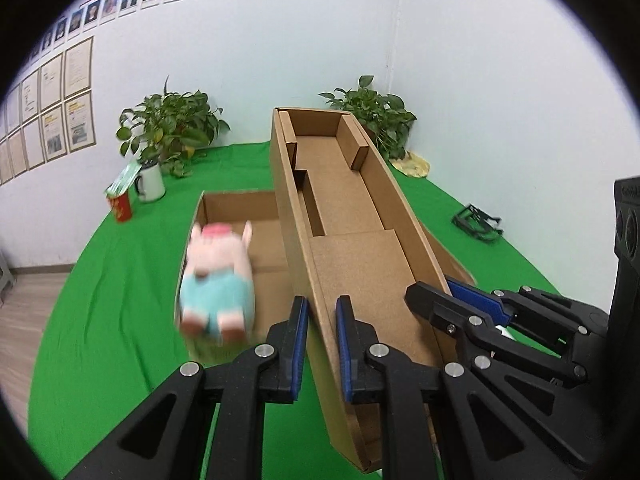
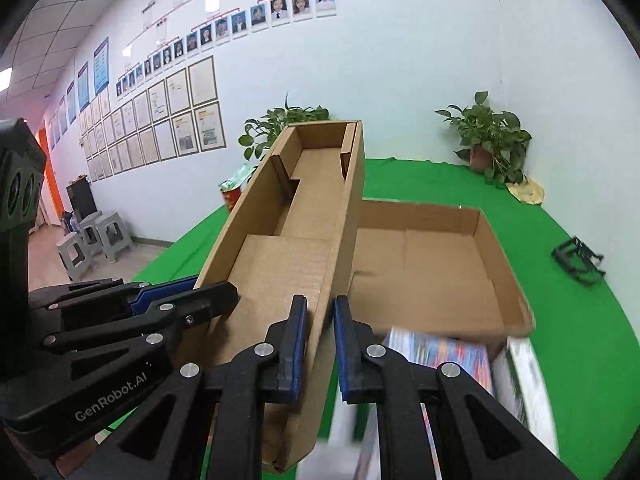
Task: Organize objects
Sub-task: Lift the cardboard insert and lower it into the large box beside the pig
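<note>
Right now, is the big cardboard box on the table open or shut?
Open. The cardboard lid is held above the box by both grippers, left and right, and the plush pig lies uncovered inside.

Pale walls (image 2: 400,60) meet in a corner behind a tabletop covered in green cloth (image 2: 580,320), with a potted plant (image 2: 490,136) in the corner and another (image 1: 172,128) further along the wall. Rows of framed documents (image 2: 160,120) and portrait photos (image 2: 240,24) hang on the wall. Grey plastic stools (image 2: 94,242) stand on a wood-look floor (image 2: 44,256), under a tiled ceiling (image 2: 60,12).
</note>
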Tool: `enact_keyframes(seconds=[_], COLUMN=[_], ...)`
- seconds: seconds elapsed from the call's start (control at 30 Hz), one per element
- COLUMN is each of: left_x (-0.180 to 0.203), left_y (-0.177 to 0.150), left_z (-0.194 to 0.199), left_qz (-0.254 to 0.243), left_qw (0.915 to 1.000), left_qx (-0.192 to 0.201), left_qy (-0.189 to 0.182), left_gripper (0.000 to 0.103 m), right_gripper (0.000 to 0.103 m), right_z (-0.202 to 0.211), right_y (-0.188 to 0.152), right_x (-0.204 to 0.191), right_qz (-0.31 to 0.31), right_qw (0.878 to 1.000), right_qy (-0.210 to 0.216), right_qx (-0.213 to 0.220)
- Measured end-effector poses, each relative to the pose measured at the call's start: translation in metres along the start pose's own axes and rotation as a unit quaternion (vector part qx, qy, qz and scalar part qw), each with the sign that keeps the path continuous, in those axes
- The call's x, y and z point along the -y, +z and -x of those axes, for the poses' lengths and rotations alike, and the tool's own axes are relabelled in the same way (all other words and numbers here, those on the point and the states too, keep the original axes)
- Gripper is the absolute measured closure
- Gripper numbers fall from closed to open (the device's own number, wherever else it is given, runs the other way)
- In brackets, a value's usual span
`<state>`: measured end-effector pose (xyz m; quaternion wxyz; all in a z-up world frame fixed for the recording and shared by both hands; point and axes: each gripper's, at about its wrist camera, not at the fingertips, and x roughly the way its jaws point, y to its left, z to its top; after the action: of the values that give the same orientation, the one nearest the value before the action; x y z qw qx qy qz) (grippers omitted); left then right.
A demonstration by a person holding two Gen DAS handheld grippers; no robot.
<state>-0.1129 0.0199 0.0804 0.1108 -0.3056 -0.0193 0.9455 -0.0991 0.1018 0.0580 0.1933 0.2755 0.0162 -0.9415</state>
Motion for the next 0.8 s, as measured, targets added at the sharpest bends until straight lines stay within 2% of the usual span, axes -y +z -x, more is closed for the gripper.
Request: enact_keyframes(seconds=[0.2, 0.3, 0.37, 0.5, 0.6, 0.73, 0.8], left_x=[-0.024, -0.034, -0.042, -0.052, -0.06, -0.07, -0.071], left_y=[0.067, 0.072, 0.071, 0.055, 0.042, 0.021, 0.015], left_z=[-0.063, -0.091, -0.113, -0.148, -0.173, -0.196, -0.197], left_qz=[0.013, 0.017, 0.024, 0.031, 0.036, 0.042, 0.046], left_qw=[0.9995, 0.9985, 0.9968, 0.9921, 0.9866, 0.977, 0.975], left_qx=[-0.029, -0.053, -0.076, -0.119, -0.154, -0.202, -0.211], left_qy=[-0.003, 0.002, 0.008, 0.025, 0.041, 0.054, 0.055], left_gripper=[0.09, 0.09, 0.09, 0.089, 0.09, 0.09, 0.09], right_gripper=[0.092, 0.092, 0.092, 0.093, 0.095, 0.095, 0.095], right_z=[-0.071, -0.121, -0.146, -0.206, -0.252, -0.289, -0.305], right_y=[0.083, 0.111, 0.116, 0.11, 0.094, 0.064, 0.051], right_x=[0.031, 0.048, 0.052, 0.066, 0.072, 0.074, 0.073], right_qz=[-0.007, -0.014, -0.016, -0.03, -0.046, -0.067, -0.075], right_qw=[1.0, 0.999, 0.998, 0.995, 0.99, 0.98, 0.974], right_qy=[0.005, 0.009, 0.008, 0.016, 0.019, 0.022, 0.029], right_qx=[-0.024, -0.049, -0.063, -0.099, -0.135, -0.186, -0.211])
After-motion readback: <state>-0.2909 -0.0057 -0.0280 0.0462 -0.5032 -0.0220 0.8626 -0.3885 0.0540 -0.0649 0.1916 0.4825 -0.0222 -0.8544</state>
